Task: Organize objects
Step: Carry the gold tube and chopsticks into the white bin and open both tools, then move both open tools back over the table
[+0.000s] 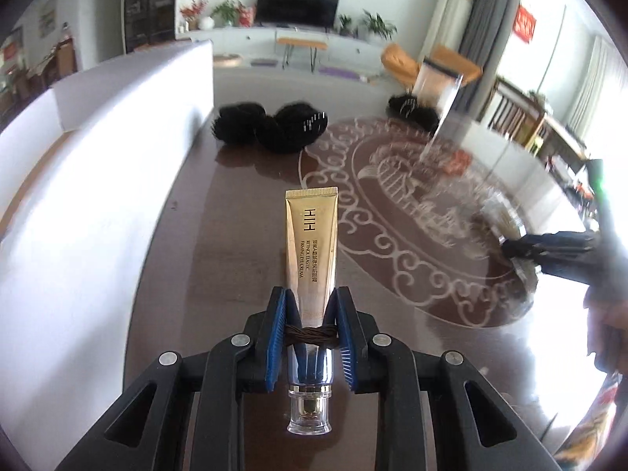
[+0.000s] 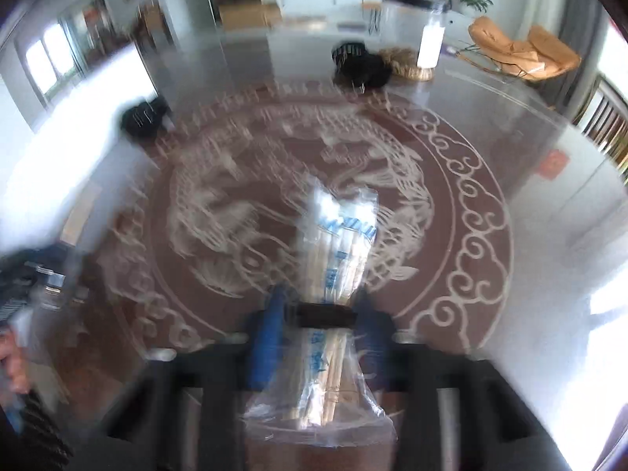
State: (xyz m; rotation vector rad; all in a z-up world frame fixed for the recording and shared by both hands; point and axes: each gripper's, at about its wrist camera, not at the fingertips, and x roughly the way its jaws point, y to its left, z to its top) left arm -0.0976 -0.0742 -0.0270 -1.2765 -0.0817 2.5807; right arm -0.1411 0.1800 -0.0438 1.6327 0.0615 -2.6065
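My left gripper (image 1: pixel 311 306) is shut on a gold eye-cream tube (image 1: pixel 312 243) with a clear cap, held above the brown table (image 1: pixel 219 259). My right gripper (image 2: pixel 318 298) is shut on a clear plastic bag of wooden sticks (image 2: pixel 337 243); this view is blurred by motion. The right gripper also shows at the right edge of the left wrist view (image 1: pixel 549 247), with the bag blurred ahead of it. The left gripper shows at the left edge of the right wrist view (image 2: pixel 23 286).
A white box (image 1: pixel 98 165) stands along the table's left side. Black hair pieces (image 1: pixel 271 127) lie at the far middle, another (image 1: pixel 412 112) lies by a tall clear bottle (image 1: pixel 439 98). A tan hair piece (image 2: pixel 400 61) lies beside the bottle (image 2: pixel 429 43).
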